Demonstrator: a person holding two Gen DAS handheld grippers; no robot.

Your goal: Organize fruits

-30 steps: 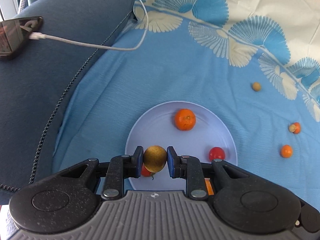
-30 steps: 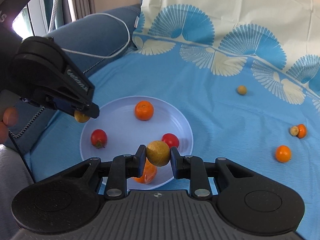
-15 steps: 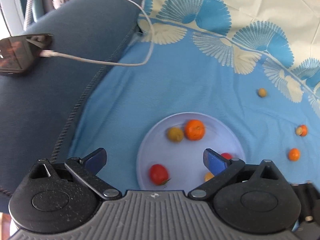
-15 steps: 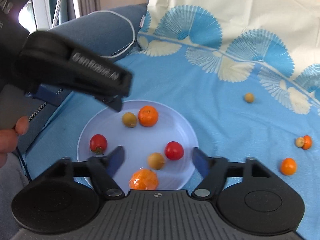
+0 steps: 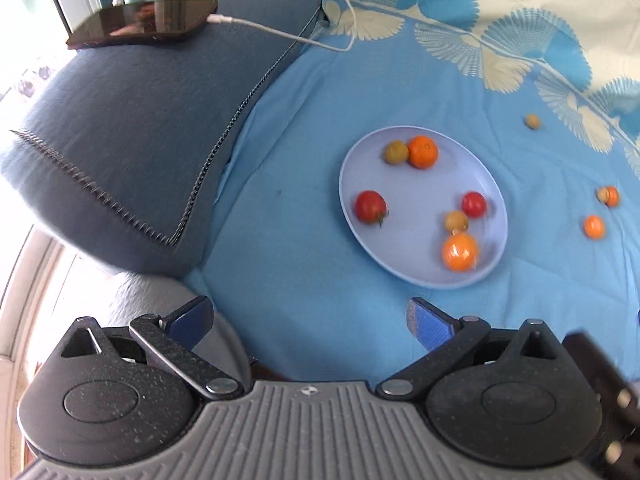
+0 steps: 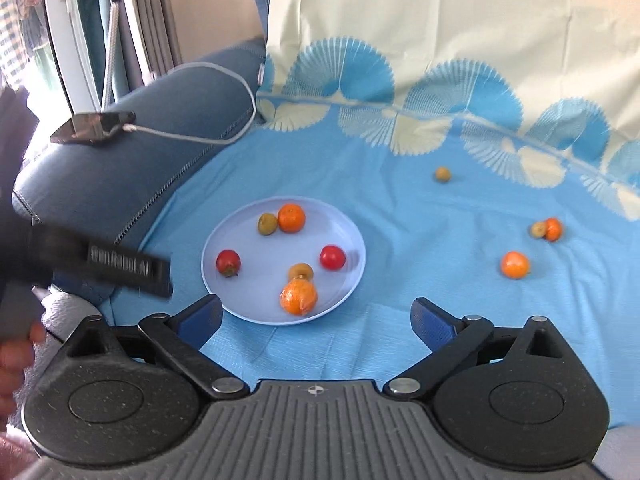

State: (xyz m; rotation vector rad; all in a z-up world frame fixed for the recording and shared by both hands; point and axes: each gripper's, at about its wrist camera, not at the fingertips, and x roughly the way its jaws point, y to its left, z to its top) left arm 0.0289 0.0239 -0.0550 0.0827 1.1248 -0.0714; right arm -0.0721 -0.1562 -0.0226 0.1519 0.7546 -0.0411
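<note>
A pale blue plate (image 5: 420,184) (image 6: 272,252) lies on the blue cloth and holds several fruits. Among them are two oranges (image 5: 423,152) (image 5: 460,251), two tomatoes (image 5: 370,206) (image 5: 474,204) and two yellow-brown fruits (image 5: 396,152) (image 5: 456,220). Off the plate to the right lie a small brown fruit (image 6: 443,174), an orange (image 6: 515,265) and an orange-and-brown pair (image 6: 548,229). My left gripper (image 5: 306,314) is open and holds nothing, above the cloth on the near left of the plate. My right gripper (image 6: 316,314) is still opening with nothing between its fingers, just in front of the plate.
A phone (image 5: 140,22) on a white charging cable (image 5: 280,34) rests on the dark blue cushion (image 5: 132,140) to the left. The cream and blue patterned cloth (image 6: 440,60) rises behind. The left gripper's blurred body (image 6: 100,266) and a hand (image 6: 12,356) show at the left.
Both grippers let go of their yellow-brown fruits, which now lie on the plate. Both opened wide and drew back and up from the plate.
</note>
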